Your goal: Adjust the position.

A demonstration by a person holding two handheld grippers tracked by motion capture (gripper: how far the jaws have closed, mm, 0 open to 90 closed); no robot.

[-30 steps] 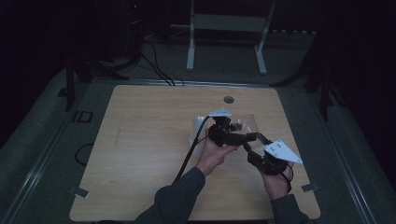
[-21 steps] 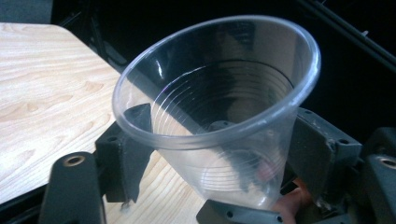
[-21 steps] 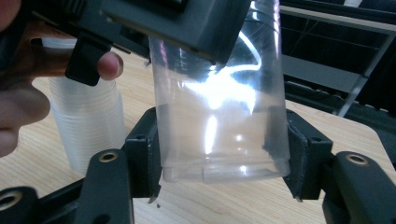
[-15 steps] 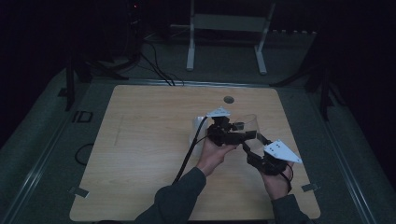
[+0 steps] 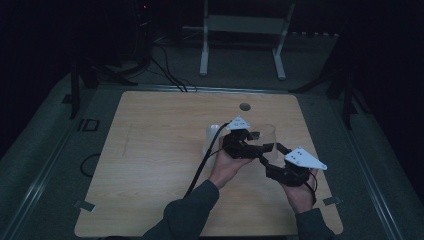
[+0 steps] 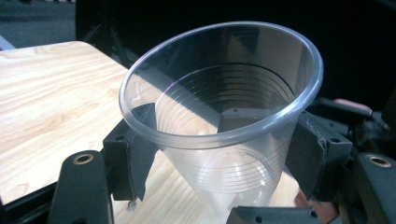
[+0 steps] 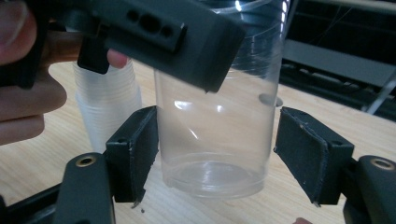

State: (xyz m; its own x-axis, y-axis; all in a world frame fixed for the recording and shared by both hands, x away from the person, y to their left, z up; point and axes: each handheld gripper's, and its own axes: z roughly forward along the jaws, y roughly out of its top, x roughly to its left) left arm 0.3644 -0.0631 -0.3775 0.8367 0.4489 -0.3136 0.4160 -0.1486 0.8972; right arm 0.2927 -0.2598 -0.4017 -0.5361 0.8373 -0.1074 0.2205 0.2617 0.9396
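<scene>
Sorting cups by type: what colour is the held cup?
Clear, see-through plastic cup with ridged rings; the left gripper view shows it best.

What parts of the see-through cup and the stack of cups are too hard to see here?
- Clear plastic cup, high view: dim and small; the left gripper covers its side.
- The cup's rim, right gripper view: hidden behind the left gripper's black body.
- Stack of white plastic cups, right gripper view: top hidden by that gripper and a hand.
- Cup base, left gripper view: blurred through the wall.

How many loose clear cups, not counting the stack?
1. The clear plastic cup sits between the left claw pads, with the right claw open around its base. The stack of nested cups behind may hide others.
</scene>
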